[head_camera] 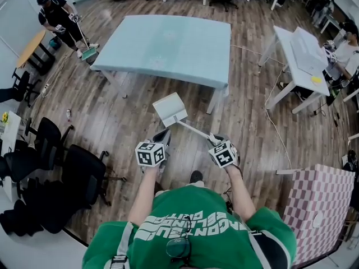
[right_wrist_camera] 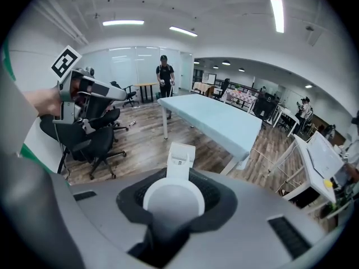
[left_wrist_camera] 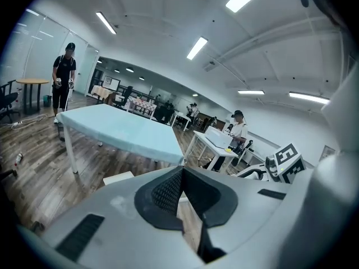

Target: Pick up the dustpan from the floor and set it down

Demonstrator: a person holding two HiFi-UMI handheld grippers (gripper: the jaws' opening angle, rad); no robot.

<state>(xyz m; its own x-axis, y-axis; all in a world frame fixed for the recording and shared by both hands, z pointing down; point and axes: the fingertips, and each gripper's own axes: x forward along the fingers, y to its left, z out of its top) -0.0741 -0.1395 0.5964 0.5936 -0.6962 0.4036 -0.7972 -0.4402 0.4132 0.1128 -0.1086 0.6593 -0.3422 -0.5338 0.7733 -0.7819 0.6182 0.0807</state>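
My right fingers clamped the dustpan only by its handle end, my left fingers together and empty, so the far pan could have twisted loose.

- Green T-shirt, white lettering across the back.
- Black shoe.
- Left hand-held gripper and right hand-held gripper: grey shells, black pads, black-and-white marker cubes.
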